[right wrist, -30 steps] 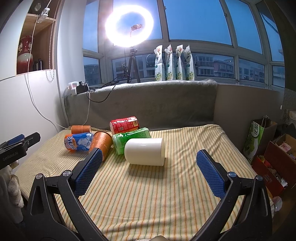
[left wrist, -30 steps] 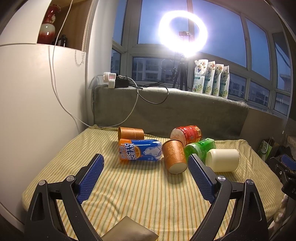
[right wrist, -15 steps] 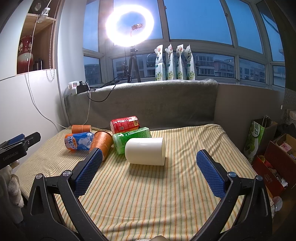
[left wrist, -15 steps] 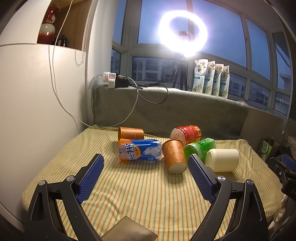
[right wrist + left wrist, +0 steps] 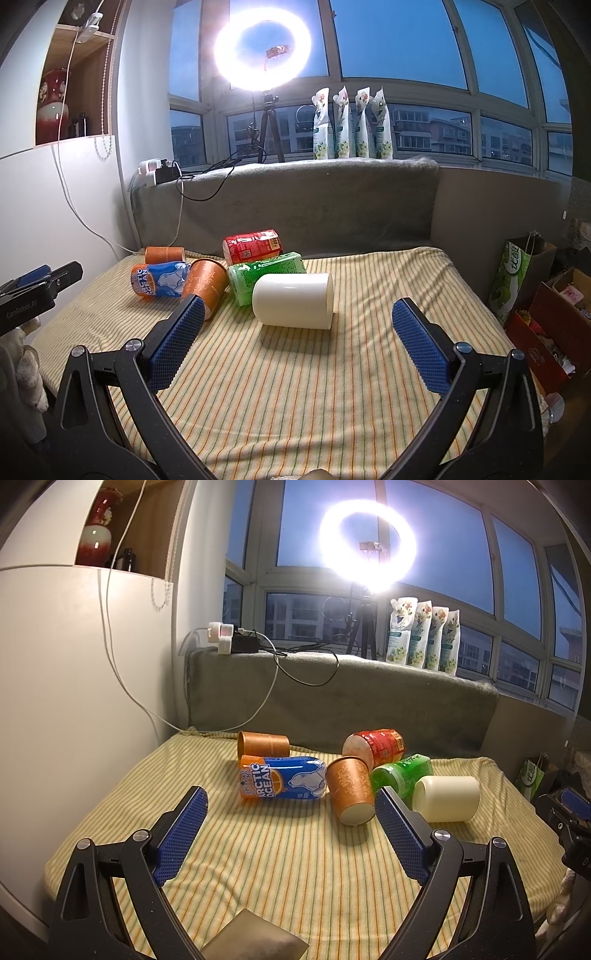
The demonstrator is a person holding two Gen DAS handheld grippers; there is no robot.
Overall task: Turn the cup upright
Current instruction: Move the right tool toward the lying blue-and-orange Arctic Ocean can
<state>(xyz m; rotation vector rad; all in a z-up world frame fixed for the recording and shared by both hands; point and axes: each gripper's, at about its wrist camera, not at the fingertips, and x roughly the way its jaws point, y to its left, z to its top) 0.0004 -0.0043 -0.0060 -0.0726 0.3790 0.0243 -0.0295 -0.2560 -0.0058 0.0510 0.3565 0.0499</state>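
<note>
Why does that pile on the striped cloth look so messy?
Everything lies tipped on its side: the cream cup, two orange cups, and the blue, green and red containers, clustered together. Nothing looks spilled or broken.

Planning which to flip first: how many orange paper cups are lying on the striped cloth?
2: one orange cup beside the blue can, another behind that can. None looks hidden.

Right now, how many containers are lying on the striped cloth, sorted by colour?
Orange cups: 2
Cream cup: 1
Green bottle: 1
Red container: 1
Blue-and-orange can: 1
Total: 6, all on their sides.
</note>
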